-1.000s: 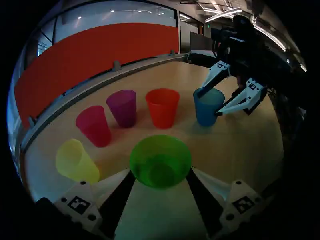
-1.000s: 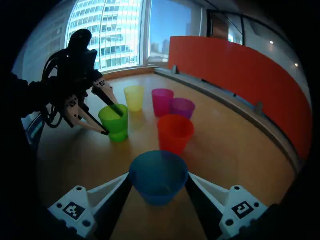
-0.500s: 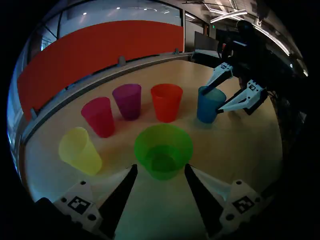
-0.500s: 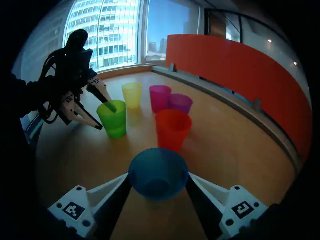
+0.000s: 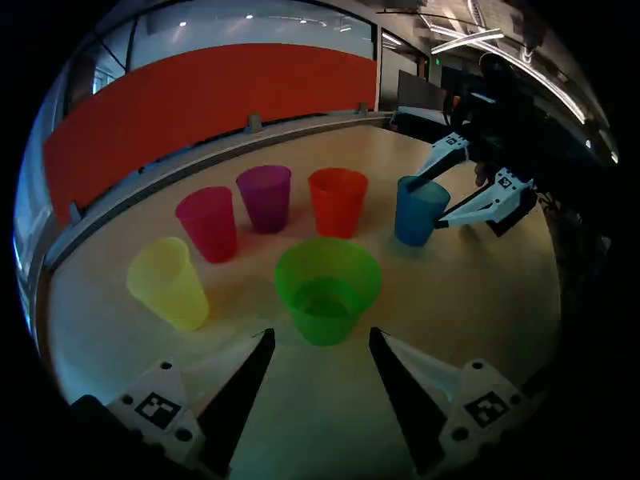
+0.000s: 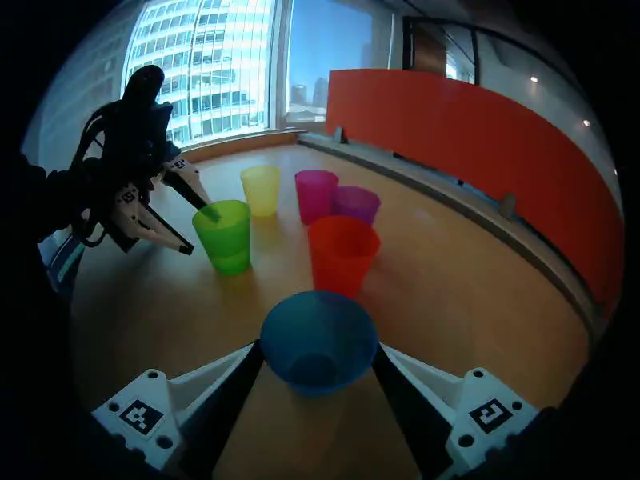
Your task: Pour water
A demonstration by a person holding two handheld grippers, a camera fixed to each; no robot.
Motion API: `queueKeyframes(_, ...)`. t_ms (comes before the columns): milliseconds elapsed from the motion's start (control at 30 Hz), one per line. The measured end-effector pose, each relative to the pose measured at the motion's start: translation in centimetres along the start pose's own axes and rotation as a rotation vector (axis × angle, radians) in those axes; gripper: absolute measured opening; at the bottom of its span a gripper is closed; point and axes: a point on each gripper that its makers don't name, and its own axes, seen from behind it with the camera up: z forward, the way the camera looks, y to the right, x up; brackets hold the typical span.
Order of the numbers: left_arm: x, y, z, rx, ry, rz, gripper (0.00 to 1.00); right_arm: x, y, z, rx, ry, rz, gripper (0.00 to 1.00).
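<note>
Cups (image 5: 328, 280), six, left hand-held gripper (image 5: 318, 334) spread, right hand-held gripper (image 6: 317, 347) straddling blue cup (image 6: 318, 328), grip unclear

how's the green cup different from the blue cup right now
Colour: the green cup is lime green, the blue cup blue.
Grip: the right gripper presses on the blue cup's sides, while the green cup stands free, with gaps to the open left gripper.
Both are upright, tapered, translucent cups on the wooden table.
</note>
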Motion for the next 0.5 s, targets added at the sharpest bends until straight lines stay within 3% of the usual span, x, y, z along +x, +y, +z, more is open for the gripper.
queueKeyframes(500, 0.1, -0.3, -4.4, 0.085, 0.103, -0.08, 0.87, -1.9, 0.7, -4.4, -0.092, 0.019, 0.029, 1.0)
